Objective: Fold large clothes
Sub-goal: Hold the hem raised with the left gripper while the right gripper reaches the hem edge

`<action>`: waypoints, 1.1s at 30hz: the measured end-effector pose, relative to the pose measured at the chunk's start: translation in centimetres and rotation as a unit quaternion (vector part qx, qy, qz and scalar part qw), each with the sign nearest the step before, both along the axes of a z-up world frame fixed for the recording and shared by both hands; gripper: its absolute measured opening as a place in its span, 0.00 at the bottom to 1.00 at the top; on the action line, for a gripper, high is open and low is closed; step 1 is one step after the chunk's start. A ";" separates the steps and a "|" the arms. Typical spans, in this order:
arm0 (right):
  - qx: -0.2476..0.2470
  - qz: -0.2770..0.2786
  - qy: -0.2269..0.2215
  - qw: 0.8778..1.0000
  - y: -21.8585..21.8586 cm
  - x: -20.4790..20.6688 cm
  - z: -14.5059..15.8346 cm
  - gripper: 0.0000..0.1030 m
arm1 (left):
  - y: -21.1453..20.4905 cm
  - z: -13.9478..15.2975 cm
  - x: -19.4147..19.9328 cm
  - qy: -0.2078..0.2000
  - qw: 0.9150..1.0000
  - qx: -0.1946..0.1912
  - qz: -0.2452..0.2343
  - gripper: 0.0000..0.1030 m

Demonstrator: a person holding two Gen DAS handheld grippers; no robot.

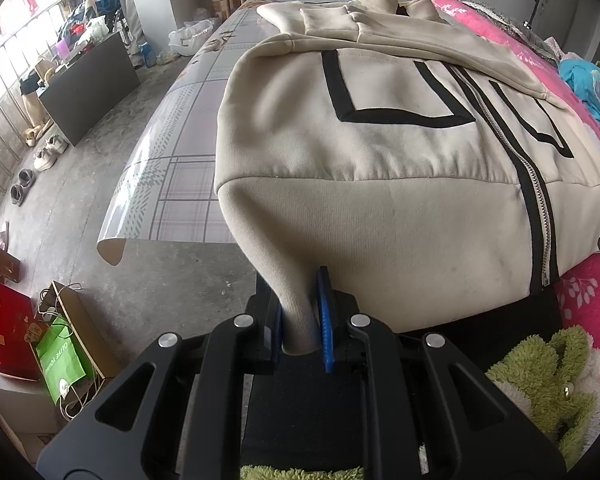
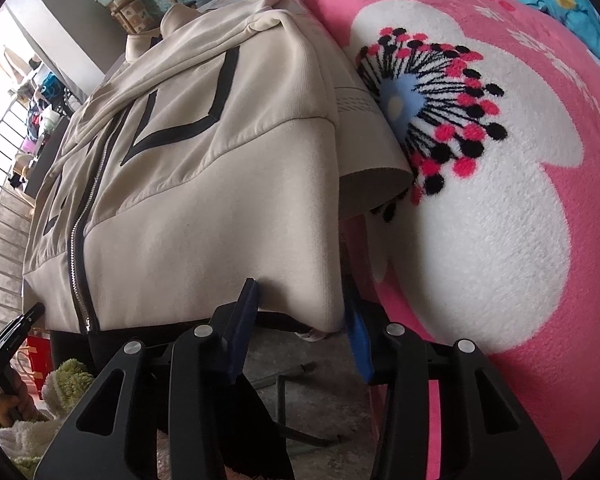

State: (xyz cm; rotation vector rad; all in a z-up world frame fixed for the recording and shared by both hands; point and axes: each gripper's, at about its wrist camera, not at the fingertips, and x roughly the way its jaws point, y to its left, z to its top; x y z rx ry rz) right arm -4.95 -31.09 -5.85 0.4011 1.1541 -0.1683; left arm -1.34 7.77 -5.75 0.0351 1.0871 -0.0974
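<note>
Pinching jacket hem w/ left tool; right tool open.

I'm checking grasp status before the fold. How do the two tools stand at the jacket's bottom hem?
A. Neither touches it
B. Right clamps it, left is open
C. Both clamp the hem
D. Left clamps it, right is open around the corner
D: the left tool pinches a bunched piece of the beige jacket hem between its blue pads, while the right tool is spread wide around the hem corner.
</note>
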 end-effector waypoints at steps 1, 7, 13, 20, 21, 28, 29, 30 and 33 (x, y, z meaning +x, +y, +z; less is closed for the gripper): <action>0.000 -0.001 0.000 1.000 -0.1 0.0 0.0 0.40 | 0.0 0.0 0.0 0.000 1.000 0.000 0.000 0.14; 0.006 -0.005 -0.001 1.000 -0.5 -0.1 -0.4 0.40 | -0.1 0.0 0.0 0.000 1.000 0.002 -0.001 0.14; 0.005 0.000 0.001 1.000 -0.3 0.0 -0.8 0.40 | -0.1 0.0 0.0 0.000 1.000 0.004 0.000 0.14; 0.006 0.002 0.002 1.000 -0.3 0.1 -1.0 0.40 | -0.2 0.0 0.0 0.000 1.000 0.004 0.000 0.15; 0.006 0.002 0.002 1.000 -0.3 0.1 -1.0 0.40 | -0.1 0.0 -0.1 0.000 1.000 0.004 0.000 0.15; 0.006 0.004 0.003 1.000 -0.1 0.1 -1.2 0.40 | -0.1 0.0 -0.1 -0.001 1.000 0.005 0.000 0.15; 0.006 0.005 0.004 1.000 0.0 0.1 -1.2 0.40 | -0.1 0.0 -0.1 -0.001 1.000 0.006 0.000 0.15; 0.005 0.006 0.004 1.000 0.1 0.1 -1.3 0.40 | -0.1 0.0 -0.1 -0.001 1.000 0.006 -0.001 0.15; 0.001 0.011 0.006 1.000 0.3 0.1 -1.4 0.40 | -0.1 0.0 -0.1 -0.001 1.000 0.006 0.000 0.15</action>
